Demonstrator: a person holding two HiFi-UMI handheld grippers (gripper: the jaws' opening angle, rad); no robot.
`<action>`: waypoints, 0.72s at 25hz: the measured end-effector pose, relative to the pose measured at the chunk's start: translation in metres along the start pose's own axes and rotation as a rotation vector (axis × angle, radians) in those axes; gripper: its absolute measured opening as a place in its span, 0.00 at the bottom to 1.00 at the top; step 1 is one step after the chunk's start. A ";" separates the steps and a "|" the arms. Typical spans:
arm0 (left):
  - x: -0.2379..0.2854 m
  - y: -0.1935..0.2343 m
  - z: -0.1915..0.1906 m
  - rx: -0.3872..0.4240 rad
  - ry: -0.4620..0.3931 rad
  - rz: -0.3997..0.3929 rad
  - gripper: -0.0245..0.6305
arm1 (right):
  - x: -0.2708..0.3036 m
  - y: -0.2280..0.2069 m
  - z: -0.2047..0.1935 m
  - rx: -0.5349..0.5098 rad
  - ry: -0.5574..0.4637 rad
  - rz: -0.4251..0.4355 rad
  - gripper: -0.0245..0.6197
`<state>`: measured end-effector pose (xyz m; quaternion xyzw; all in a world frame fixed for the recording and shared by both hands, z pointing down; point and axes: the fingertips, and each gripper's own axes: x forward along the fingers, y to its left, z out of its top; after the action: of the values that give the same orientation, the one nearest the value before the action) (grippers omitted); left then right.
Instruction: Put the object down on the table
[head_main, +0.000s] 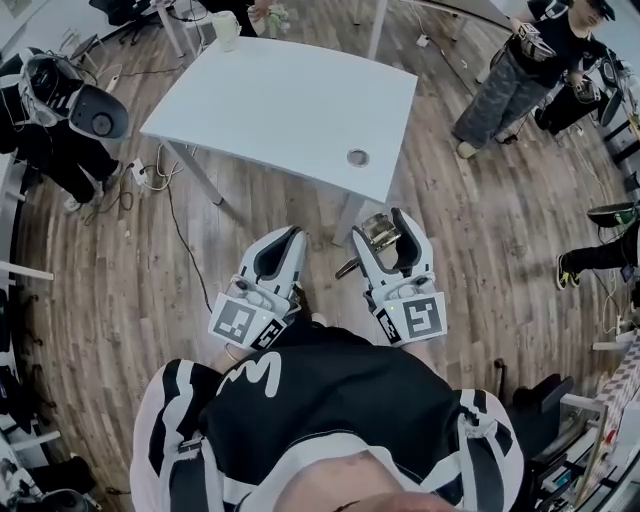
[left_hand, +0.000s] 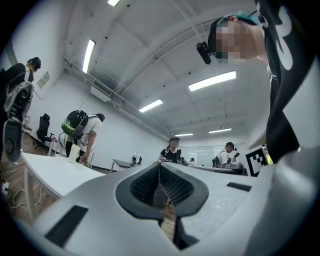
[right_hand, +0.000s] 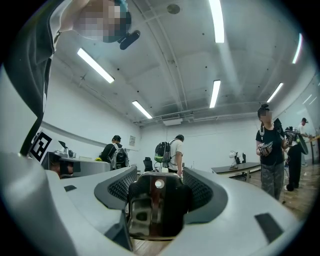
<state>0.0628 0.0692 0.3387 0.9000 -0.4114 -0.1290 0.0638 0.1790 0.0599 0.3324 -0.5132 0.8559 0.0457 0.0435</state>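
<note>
My right gripper (head_main: 379, 222) is shut on a dark, metallic object (head_main: 381, 233) with a thin lever sticking out toward the lower left. In the right gripper view the object (right_hand: 156, 210) fills the gap between the jaws of that gripper (right_hand: 157, 176), black with a shiny metal face. My left gripper (head_main: 292, 236) hangs beside it, shut with nothing in it; its pads meet in the left gripper view (left_hand: 160, 172). Both grippers are held over the wooden floor, just short of the near edge of the white table (head_main: 290, 100).
On the table are a round grommet (head_main: 358, 157) near the front edge and a pale cup (head_main: 227, 28) at the far corner. A table leg (head_main: 347, 214) stands just ahead of my grippers. People stand at the upper right (head_main: 505, 75) and left (head_main: 50, 115). Cables (head_main: 150, 175) lie on the floor.
</note>
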 end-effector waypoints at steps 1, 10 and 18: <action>0.000 0.003 -0.001 0.006 0.001 0.004 0.05 | 0.002 -0.001 0.000 0.001 -0.001 0.002 0.50; 0.017 0.040 -0.001 0.010 -0.006 0.006 0.05 | 0.044 -0.003 -0.005 -0.019 -0.018 0.018 0.50; 0.065 0.087 0.007 0.018 -0.038 -0.004 0.05 | 0.105 -0.027 -0.002 -0.051 -0.055 0.026 0.50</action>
<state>0.0383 -0.0370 0.3392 0.8989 -0.4117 -0.1423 0.0476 0.1537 -0.0447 0.3210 -0.5017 0.8595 0.0823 0.0533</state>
